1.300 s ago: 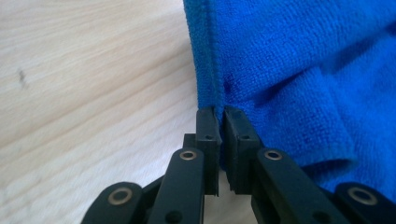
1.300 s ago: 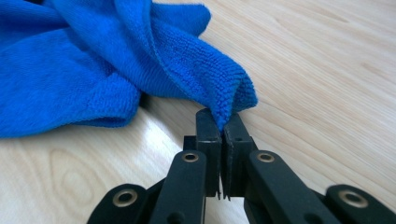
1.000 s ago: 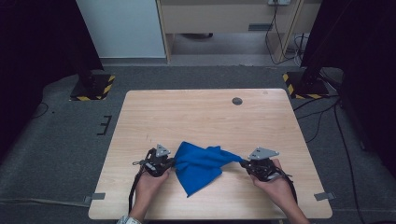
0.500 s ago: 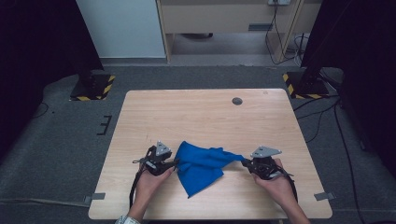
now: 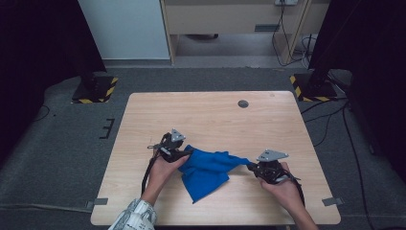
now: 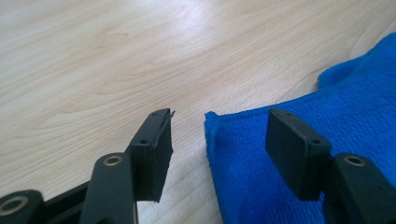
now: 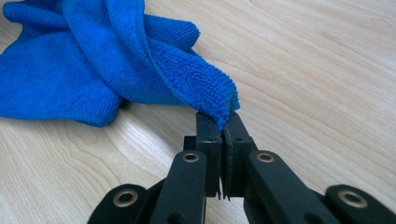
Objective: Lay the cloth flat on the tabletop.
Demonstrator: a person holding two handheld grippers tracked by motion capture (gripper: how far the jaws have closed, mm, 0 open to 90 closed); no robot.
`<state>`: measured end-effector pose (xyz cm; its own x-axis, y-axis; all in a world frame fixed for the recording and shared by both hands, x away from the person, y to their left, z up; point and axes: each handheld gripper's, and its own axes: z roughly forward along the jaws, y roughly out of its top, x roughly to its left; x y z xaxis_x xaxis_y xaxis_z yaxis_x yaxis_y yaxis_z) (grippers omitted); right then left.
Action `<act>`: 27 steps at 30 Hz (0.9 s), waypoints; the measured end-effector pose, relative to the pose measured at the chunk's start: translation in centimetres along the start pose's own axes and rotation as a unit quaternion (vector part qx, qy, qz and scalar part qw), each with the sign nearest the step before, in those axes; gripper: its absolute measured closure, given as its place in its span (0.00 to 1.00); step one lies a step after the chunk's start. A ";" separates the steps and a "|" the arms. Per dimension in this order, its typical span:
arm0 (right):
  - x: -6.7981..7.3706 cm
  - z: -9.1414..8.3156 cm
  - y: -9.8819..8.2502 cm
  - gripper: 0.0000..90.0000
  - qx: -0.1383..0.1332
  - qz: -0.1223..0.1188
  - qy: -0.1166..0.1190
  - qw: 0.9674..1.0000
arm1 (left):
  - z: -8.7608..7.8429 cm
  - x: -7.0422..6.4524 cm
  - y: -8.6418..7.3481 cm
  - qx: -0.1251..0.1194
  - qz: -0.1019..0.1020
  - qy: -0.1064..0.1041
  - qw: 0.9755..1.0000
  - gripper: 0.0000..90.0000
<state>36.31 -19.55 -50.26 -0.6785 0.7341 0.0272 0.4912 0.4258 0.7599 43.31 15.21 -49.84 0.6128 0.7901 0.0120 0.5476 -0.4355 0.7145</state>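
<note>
Blue cloth (image 5: 209, 167): crumpled microfibre, lying near the tabletop's (image 5: 210, 115) front edge, between the two grippers.
Right gripper (image 7: 220, 122): jaws clamped tight on one corner of the cloth, pulling it out into a taut point toward the right edge.
Left gripper (image 6: 217, 135): jaws have just been opening; a cloth edge lies between them, but the pads do not press on it.
Done: one corner is secured and drawn out.
Left: judging by the bunched folds, the left side needs a fresh grip before the cloth can be spread or folded.
</note>
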 end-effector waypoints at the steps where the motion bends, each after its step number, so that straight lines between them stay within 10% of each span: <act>1: 0.0 0.0 0.0 0.98 -0.001 -0.001 0.001 1.000 | 0.3 0.0 0.1 0.006 -0.001 0.000 1.000 0.45; 8: 0.0 0.1 0.3 0.98 -0.003 -0.001 0.003 1.000 | 1.7 0.4 0.2 0.037 -0.004 -0.002 0.999 0.55; 16: -0.4 0.3 0.2 0.97 -0.004 0.006 0.008 1.000 | 1.3 0.3 0.5 0.024 -0.004 -0.023 0.999 0.95; 27: -1.1 2.5 0.4 0.95 0.011 0.014 0.009 1.000 | -1.6 0.8 -0.6 -0.012 -0.007 0.027 1.000 0.97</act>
<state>38.61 -18.84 -51.65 -0.6745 0.7358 0.0603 0.5221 0.4177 0.7436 42.56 16.72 -49.15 0.5735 0.8183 0.0381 0.5418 -0.4137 0.7316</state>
